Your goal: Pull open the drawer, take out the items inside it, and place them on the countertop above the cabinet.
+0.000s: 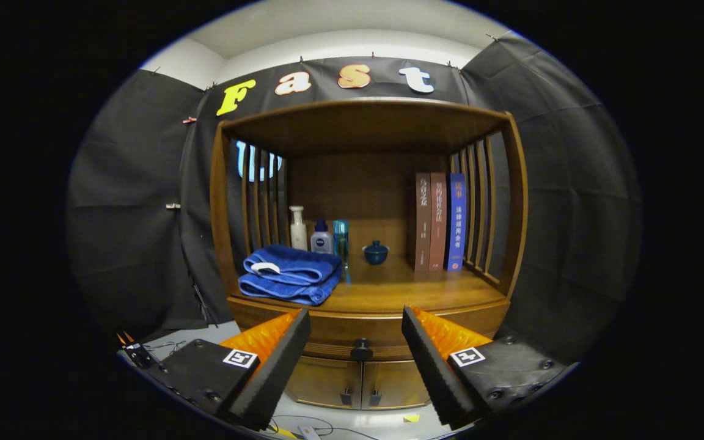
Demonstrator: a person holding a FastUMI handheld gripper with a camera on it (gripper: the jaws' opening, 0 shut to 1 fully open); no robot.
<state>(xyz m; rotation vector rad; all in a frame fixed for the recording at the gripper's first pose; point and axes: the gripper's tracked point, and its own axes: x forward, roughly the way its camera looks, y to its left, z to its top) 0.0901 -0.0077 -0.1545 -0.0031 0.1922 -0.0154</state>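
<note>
Tongs [356,339] are hovering level in front of the cabinet [367,226], fingers spread wide and gripping nothing — the drawer's dark round knob [362,349] is sitting in the gap between them, a little beyond the tips. The drawer [364,336] is lying shut, its curved wooden front flush under the tabletop [401,287]; what is inside cannot be seen. Below it, two small cabinet doors [361,385] are meeting at the middle, each with a small dark handle.

On the tabletop, a folded blue towel [291,274] is resting at the left front. Behind it three bottles are standing close together — a white pump bottle [297,228], a short white one with a blue cap [321,238] and a tall clear teal one [340,241]. A small blue lidded cup [376,252] is sitting near the middle, and three upright books [440,221] are leaning against the slatted right side.
</note>
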